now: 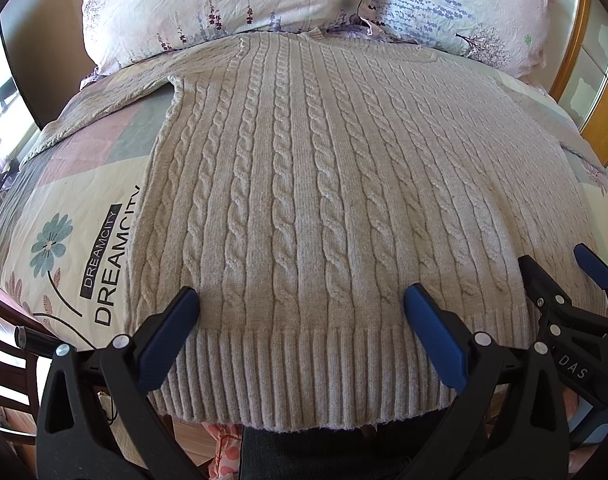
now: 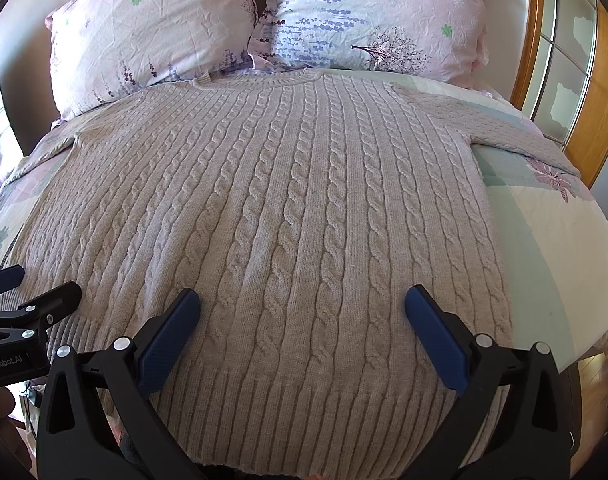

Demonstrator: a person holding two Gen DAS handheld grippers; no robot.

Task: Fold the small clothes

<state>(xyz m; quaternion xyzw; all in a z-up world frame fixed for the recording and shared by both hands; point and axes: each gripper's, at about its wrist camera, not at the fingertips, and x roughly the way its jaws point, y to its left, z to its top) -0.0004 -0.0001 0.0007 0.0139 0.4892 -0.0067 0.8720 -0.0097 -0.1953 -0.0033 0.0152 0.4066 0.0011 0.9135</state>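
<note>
While the beige cable-knit sweater [image 1: 304, 184] lay spread flat on the bed [image 1: 84, 216], neck toward the two floral pillows [image 1: 208, 4] and ribbed hem at the near edge, you held both grippers over that hem with nothing in them. Your left gripper [image 1: 302, 312] had its blue-padded fingers [image 1: 172, 336] spread wide, released, their tips low over the knit just above the ribbing; whether they touched the wool could not be told. Your right gripper [image 2: 302, 312] was spread just as wide and equally empty, its fingers [image 2: 435, 340] hovering over the lower right part of the sweater.

The left wrist view showed what the other did not: the sweater's left sleeve [image 1: 104, 96] stretched out across the bedspread, the "DREAMCITY" lettering [image 1: 112, 256] beside the sweater's left edge, and the hem hanging slightly past the bed's edge. It also caught your right gripper at the far right of the frame, over the hem.

The right wrist view gave you the right sleeve [image 2: 515, 128] reaching toward the wooden headboard frame [image 2: 583, 100], the round neckline [image 2: 300, 78] against the pillows, and your left gripper at the left margin.
</note>
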